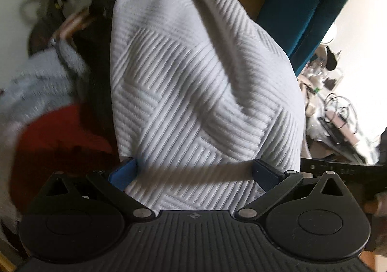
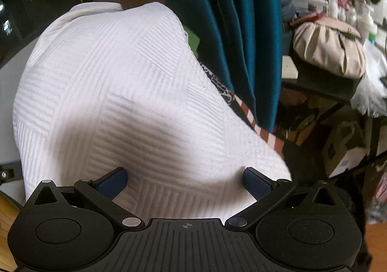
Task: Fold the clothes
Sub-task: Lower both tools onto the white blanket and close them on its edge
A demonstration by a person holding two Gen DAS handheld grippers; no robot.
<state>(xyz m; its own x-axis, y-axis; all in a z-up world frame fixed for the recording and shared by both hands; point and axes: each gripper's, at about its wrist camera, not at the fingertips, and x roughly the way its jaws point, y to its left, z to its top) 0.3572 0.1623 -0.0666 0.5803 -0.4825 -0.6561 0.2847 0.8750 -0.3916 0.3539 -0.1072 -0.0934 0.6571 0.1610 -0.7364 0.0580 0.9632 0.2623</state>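
A white garment with a raised woven-stripe pattern (image 1: pixel 193 83) fills the left wrist view and lies between the spread blue pads of my left gripper (image 1: pixel 196 172). The jaws stand wide open with the cloth draped between and over them. The same white garment (image 2: pixel 121 93) fills the right wrist view. My right gripper (image 2: pixel 185 182) is also wide open, its blue pads (image 2: pixel 256 182) apart with the cloth bulging between them. The cloth hangs in a rounded fold. What lies under it is hidden.
Teal fabric (image 2: pixel 229 30) hangs behind the garment, also in the left wrist view (image 1: pixel 309 5). A red cloth (image 1: pixel 55 141) and grey clothing (image 1: pixel 36 78) lie at left. A beige bag (image 2: pixel 329 51) and cluttered shelves stand at right. A red-striped cloth edge (image 2: pixel 261 129) shows beside the garment.
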